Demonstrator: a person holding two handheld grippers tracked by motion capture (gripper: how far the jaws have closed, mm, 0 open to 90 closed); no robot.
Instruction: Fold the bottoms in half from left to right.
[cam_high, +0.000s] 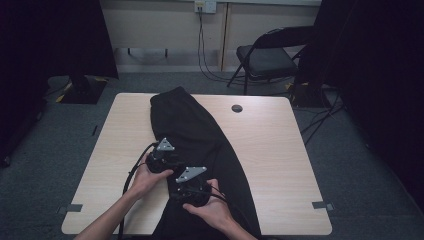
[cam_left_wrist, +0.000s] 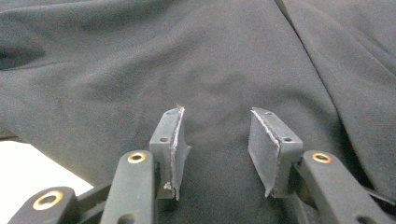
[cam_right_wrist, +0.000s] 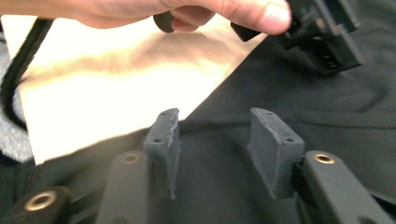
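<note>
Table (cam_high: 280, 150), pale wood, seen from the high view, with a dark round cap (cam_high: 237, 108) near its far edge. A black garment (cam_high: 200, 140), apparently trousers, lies in a long band from the far left part of the tabletop diagonally to the near edge, where it hangs over. As judged from its lie, the cloth is spread lengthwise and roughly flat, with soft creases and one long seam or overlapped edge visible in the left gripper view (cam_left_wrist: 308, 42); no cross fold is made, so any folding still lies ahead and the work appears to be at an early, smoothing stage.

Left gripper (cam_high: 161, 156), at the garment's left edge near the middle of the table: jaws spread, hovering over the black cloth (cam_left_wrist: 215, 70), nothing between the pads (cam_left_wrist: 175, 140). Right gripper (cam_high: 191, 186), just nearer and to the right, over the near part of the garment: jaws likewise spread and empty, the cloth lying below them (cam_right_wrist: 215, 186). In the right gripper view the left hand (cam_right_wrist: 187, 11) and its gripper body appear farther off, beside the bare tabletop (cam_right_wrist: 116, 93).

Beyond the table stand a folding chair (cam_high: 267, 57) and a wall socket (cam_high: 205, 6) with cables. No brand, label or legible writing can be made out on the garment, grippers or furniture.
</note>
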